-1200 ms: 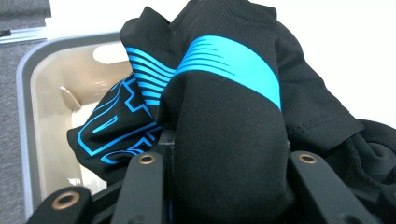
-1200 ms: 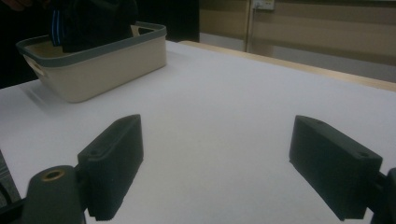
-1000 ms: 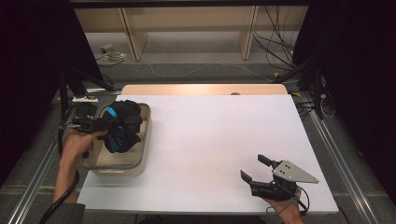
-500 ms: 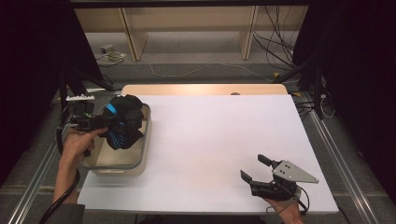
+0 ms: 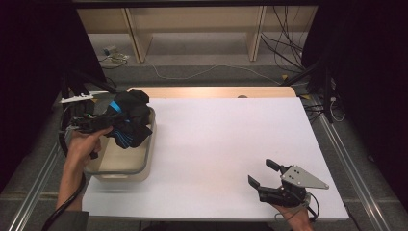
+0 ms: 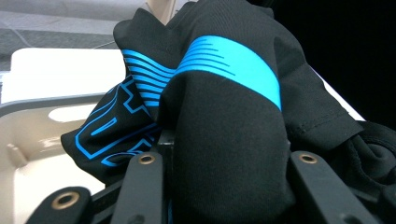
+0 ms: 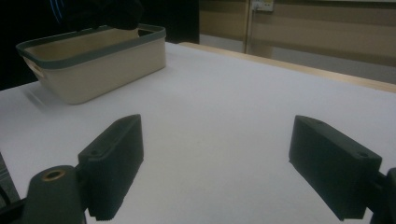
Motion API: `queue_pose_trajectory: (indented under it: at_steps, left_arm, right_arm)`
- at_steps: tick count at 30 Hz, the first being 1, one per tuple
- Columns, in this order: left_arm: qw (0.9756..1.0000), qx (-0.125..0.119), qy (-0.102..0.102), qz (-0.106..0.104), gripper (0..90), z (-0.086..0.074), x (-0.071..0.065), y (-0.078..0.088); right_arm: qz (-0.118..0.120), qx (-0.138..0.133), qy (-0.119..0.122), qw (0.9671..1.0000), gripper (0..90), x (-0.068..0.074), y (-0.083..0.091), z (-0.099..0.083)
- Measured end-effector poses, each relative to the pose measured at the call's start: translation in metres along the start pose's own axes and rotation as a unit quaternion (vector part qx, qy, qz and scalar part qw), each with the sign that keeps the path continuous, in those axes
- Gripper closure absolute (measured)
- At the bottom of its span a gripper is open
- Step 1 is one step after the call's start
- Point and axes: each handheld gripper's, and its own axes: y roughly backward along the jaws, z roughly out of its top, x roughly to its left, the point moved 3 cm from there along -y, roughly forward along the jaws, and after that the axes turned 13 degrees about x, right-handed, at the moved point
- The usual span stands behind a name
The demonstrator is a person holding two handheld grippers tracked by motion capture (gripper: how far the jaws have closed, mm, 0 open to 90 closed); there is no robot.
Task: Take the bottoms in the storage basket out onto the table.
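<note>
While the right tongs [image 5: 263,174] rest idle at the near edge of the desk [image 5: 226,144], jaws spread wide with nothing between them, I note the work sits with the left. Farther off, at the desk's left side, the left tongs [image 5: 108,124] are clenched on a bunched black garment with blue stripes [image 5: 127,120], held just above the beige bin [image 5: 139,166], part of it hanging over the bin's far rim. I read this as the lift-out step. My next move calls for raising the cloth clear of the rim, then carrying it over open desk.
</note>
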Motion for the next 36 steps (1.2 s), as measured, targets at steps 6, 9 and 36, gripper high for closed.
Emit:
queue_pose_trajectory:
  at_steps: [6, 9, 36]
  left_arm:
    - [0.9997, -0.012, 0.0, -0.022, 61.8, 0.002, -0.007, 0.0]
    - [0.9995, -0.019, 0.003, -0.025, 61.7, 0.003, -0.009, -0.001]
    - [0.9967, -0.045, 0.016, -0.065, 61.3, 0.003, -0.03, -0.021]
  right_arm:
    - [0.0, 0.0, -0.001, 1.0, 18.6, 0.0, 0.0, 0.0]
    - [0.0, 0.0, -0.001, 1.0, 18.6, 0.0, 0.0, 0.0]
    - [-0.001, -0.001, -0.001, 1.0, 18.7, 0.0, 0.001, 0.0]
